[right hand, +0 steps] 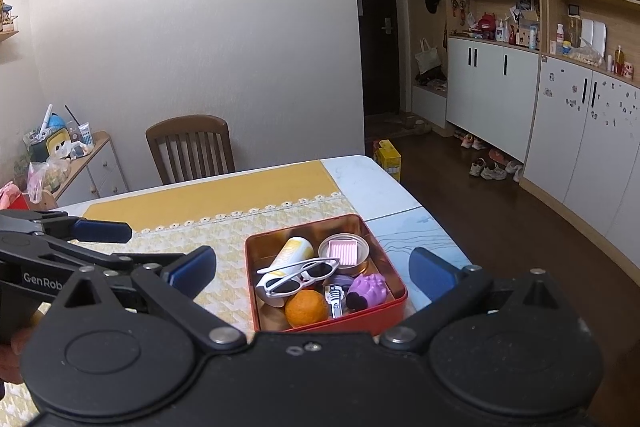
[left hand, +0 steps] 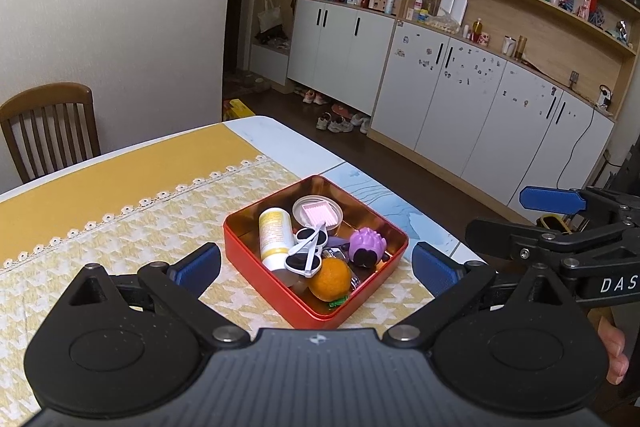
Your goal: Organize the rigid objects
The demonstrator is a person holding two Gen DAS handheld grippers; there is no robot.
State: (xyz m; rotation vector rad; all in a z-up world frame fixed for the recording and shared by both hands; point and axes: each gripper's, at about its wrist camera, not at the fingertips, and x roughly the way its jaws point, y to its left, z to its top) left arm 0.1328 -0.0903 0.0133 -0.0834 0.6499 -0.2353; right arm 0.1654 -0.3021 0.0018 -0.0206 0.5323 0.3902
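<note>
A red square tin (left hand: pixel 256 279) (right hand: pixel 390 301) sits on the table near its right edge. It holds white sunglasses (left hand: pixel 306 251) (right hand: pixel 298 277), an orange (left hand: pixel 330 279) (right hand: pixel 306 308), a white-and-yellow bottle (left hand: pixel 272 233) (right hand: pixel 294 251), a purple toy (left hand: pixel 366 245) (right hand: pixel 366 291), a round lid with a pink pad (left hand: pixel 318 213) (right hand: pixel 344 251) and a nail clipper (right hand: pixel 334 301). My left gripper (left hand: pixel 316 265) is open and empty, just in front of the tin. My right gripper (right hand: pixel 312 269) is open and empty, also before the tin; it shows at the right of the left wrist view (left hand: pixel 552 201).
A yellow houndstooth cloth (left hand: pixel 120 239) (right hand: pixel 224 231) covers the table; bare marble top (left hand: pixel 376 195) (right hand: pixel 416 239) lies right of the tin, near the table edge. A wooden chair (left hand: pixel 48 123) (right hand: pixel 190 147) stands at the far side. White cabinets (left hand: pixel 460 107) line the right wall.
</note>
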